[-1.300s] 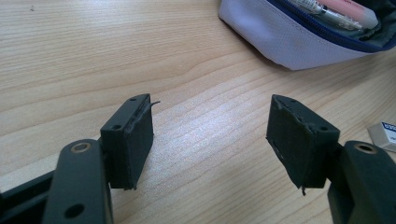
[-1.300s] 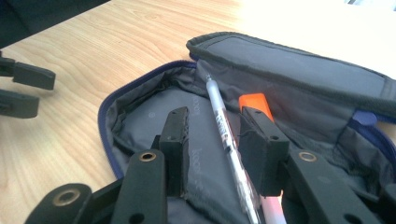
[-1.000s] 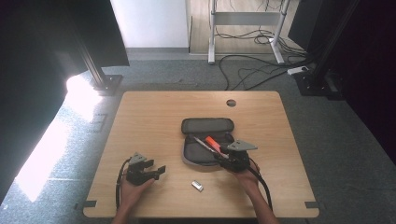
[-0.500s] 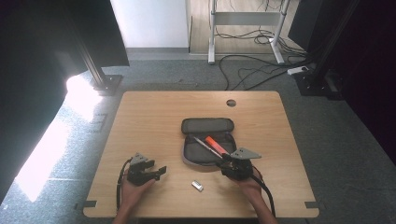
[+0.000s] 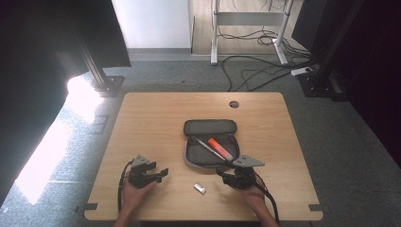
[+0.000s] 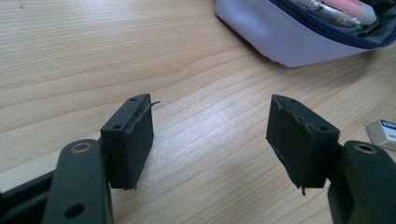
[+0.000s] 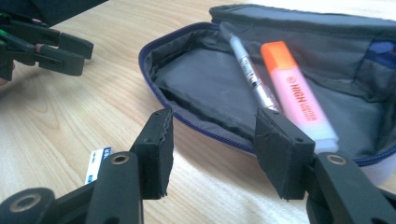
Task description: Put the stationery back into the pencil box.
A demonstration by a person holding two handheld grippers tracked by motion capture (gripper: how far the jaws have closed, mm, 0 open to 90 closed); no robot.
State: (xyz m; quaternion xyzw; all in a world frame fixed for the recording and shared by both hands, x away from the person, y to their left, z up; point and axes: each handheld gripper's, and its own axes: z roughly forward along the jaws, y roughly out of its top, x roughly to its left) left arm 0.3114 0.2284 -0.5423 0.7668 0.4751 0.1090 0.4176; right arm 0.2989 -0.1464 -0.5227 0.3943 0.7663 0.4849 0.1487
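Grey fabric pencil case [image 5: 209, 144] lies unzipped at centre frame with an orange highlighter [image 5: 220, 148] and pen [image 7: 247, 67] inside, my right gripper [image 5: 227, 178] empty and just widening below it, left gripper [image 5: 161, 174] wide and empty; I judge the jaw could snag the case's rim.

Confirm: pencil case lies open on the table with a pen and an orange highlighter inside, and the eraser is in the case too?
Not quite. The eraser lies on the table, outside the pencil case, between the two grippers, as the high view shows. The rest holds: the case is open with the pen and orange highlighter inside.
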